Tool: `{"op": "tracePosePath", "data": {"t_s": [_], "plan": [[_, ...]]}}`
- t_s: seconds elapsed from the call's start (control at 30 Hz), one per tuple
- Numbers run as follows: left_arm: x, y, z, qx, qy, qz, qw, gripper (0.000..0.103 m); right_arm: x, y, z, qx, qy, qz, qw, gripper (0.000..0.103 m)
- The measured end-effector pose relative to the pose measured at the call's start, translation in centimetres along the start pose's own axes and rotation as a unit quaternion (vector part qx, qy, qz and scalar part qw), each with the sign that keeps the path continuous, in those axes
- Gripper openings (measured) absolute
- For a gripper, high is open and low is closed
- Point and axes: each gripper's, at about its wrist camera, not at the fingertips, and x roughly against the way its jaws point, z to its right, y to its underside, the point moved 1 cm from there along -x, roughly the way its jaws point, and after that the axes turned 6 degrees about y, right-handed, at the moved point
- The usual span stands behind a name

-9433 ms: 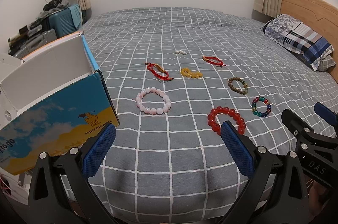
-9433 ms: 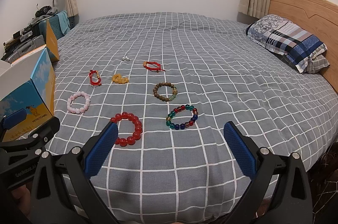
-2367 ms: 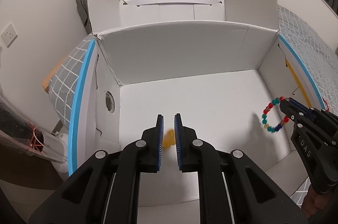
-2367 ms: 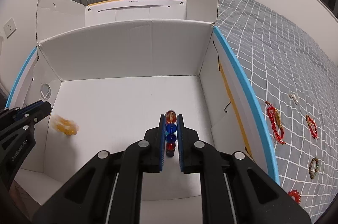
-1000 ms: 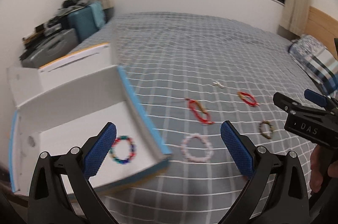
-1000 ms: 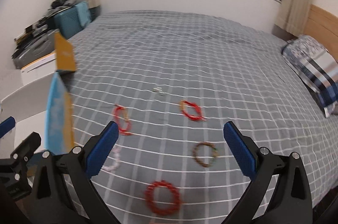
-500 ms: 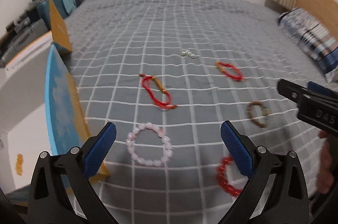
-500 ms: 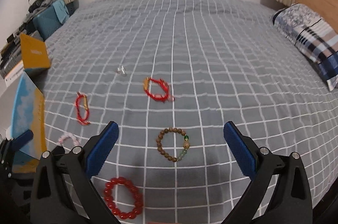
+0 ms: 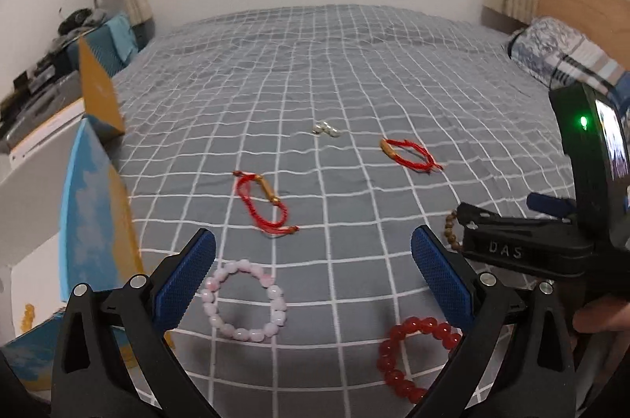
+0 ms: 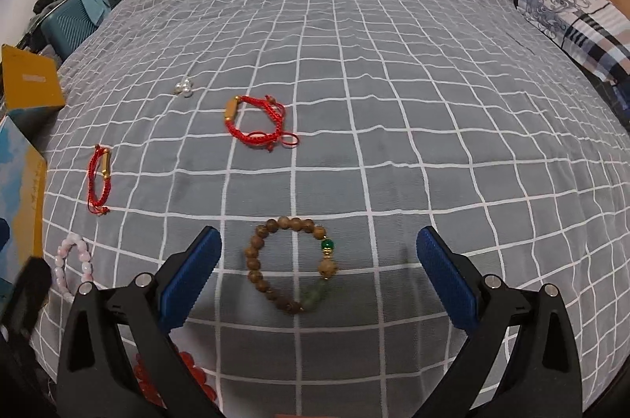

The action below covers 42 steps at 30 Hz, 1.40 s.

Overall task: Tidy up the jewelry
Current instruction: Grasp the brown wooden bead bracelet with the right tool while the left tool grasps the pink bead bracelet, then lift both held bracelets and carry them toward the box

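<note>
L gripper (image 9: 313, 270) fingers spread wide, empty, over pink bead bracelet (image 9: 244, 299); R gripper (image 10: 319, 276) likewise agape above brown bead bracelet (image 10: 292, 265); both lie on grey checked bed (image 10: 393, 63); box (image 9: 84, 205) at left.

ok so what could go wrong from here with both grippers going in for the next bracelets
The left gripper is open over the pink bracelet, beside the box; a finger could bump the wall. The right gripper is open over the wooden bracelet, which lies flat on the soft quilt; pads may pinch fabric or slip off beads.
</note>
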Motion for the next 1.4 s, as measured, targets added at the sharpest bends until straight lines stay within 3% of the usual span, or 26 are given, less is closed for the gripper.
{"op": "tracePosePath", "data": {"t_s": [0.17, 0.5, 0.63, 0.97, 1.0, 1.03, 1.07, 1.1, 1.4], "plan": [[-1.9, 0.8, -0.2, 0.005, 0.002, -0.022, 0.9997, 0.097, -0.6, -0.1, -0.3, 0.007, -0.003, -0.006, 1.000, 0.095], [-6.7, 2.6, -4.0, 0.067, 0.011, -0.096, 0.9931, 0.097, -3.8, 0.2, -1.6, 0.020, -0.008, -0.037, 0.999, 0.095], [-7.6, 3.2, -4.8, 0.085, 0.021, -0.116, 0.9895, 0.083, -4.1, 0.4, -1.8, 0.024, -0.004, -0.034, 0.999, 0.094], [-7.2, 3.5, -5.1, 0.075, 0.020, -0.131, 0.9882, 0.029, -3.5, 0.5, -1.2, 0.026, 0.012, -0.034, 0.999, 0.046], [-7.2, 3.5, -5.0, 0.074, 0.020, -0.134, 0.9881, 0.025, -3.5, 0.5, -1.2, 0.026, 0.014, -0.034, 0.999, 0.039], [-7.2, 3.6, -5.0, 0.070, 0.022, -0.136, 0.9879, 0.014, -3.4, 0.5, -1.1, 0.026, 0.016, -0.034, 0.999, 0.034], [-7.2, 3.5, -4.9, 0.068, 0.022, -0.138, 0.9878, 0.012, -3.3, 0.4, -1.1, 0.027, 0.019, -0.032, 0.999, 0.018], [-7.1, 3.5, -4.8, 0.068, 0.024, -0.138, 0.9878, 0.012, -3.2, 0.4, -1.1, 0.026, 0.019, -0.031, 0.999, 0.010], [-5.9, 3.0, -4.5, 0.063, 0.040, -0.117, 0.9903, 0.012, -1.2, 0.4, -1.2, 0.024, 0.031, 0.003, 0.999, 0.010]]}}
